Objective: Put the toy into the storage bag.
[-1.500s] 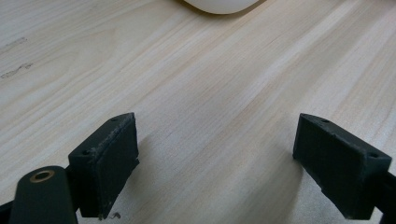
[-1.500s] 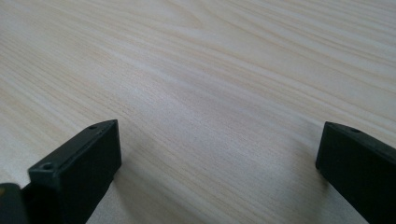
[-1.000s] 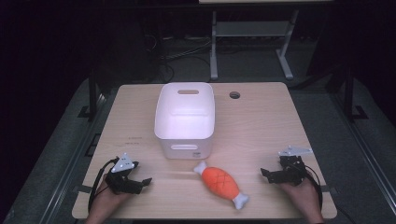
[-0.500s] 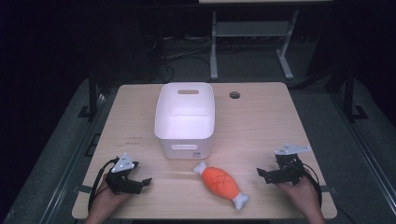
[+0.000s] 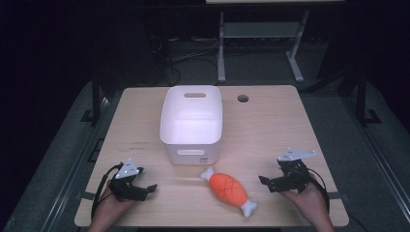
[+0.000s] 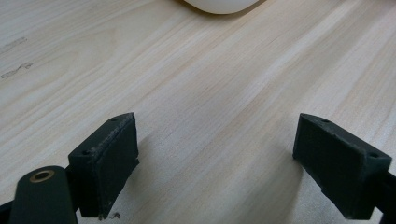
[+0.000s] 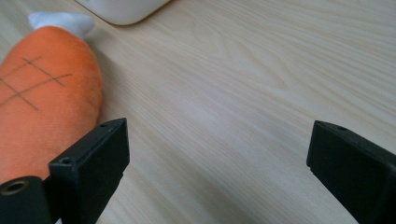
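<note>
An orange plush toy shaped like a drumstick with white bone ends (image 5: 228, 189) lies flat on the pale wooden tabletop (image 5: 270, 125), just in front of the white rectangular plastic bin with handle cut-outs (image 5: 192, 122), its long axis slanting away from the bin toward the person's edge. One white end sits close to the bin's front wall without touching it. The right tool (image 5: 271, 182) stands to the right of the toy, near it but apart, its jaws spread wide and empty; in the right gripper view the toy (image 7: 39, 107) lies just outside the left jaw, with bare wood between the two pads. The left tool (image 5: 145, 189) rests well to the left of the toy, in front of the bin's left corner, jaws likewise wide apart over bare wood.
</note>
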Demonstrator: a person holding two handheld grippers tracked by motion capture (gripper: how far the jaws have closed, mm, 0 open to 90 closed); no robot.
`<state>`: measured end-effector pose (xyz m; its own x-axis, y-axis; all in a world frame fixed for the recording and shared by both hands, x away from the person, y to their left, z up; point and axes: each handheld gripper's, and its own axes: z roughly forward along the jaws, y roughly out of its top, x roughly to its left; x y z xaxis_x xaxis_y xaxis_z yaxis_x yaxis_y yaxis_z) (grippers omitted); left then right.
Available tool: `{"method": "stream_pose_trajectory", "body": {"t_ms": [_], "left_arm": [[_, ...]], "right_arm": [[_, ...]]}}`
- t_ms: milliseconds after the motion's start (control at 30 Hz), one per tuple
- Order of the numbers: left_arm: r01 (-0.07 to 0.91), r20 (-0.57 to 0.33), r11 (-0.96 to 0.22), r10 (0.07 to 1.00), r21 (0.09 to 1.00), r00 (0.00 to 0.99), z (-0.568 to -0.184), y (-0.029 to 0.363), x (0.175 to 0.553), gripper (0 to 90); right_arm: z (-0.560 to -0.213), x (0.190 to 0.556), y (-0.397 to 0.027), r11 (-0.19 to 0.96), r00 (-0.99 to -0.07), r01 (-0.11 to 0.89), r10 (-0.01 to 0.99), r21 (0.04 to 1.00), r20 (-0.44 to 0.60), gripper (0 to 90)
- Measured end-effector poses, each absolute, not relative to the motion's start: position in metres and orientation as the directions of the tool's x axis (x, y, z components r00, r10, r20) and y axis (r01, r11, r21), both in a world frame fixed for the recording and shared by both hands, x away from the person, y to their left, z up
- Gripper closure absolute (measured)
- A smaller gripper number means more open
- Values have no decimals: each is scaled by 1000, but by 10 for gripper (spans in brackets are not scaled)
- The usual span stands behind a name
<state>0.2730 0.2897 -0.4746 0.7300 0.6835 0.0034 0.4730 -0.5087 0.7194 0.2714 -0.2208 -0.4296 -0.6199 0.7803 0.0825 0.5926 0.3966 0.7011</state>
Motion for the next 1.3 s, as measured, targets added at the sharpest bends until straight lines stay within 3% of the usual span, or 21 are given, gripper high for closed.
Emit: {"method": "stream_pose_trajectory", "body": {"t_ms": [1300], "left_arm": [[473, 3, -509, 684, 719, 730, -475, 290, 273, 131]], "right_arm": [[-420, 261, -147, 530, -762, 532, 640, 661, 100, 55]]}}
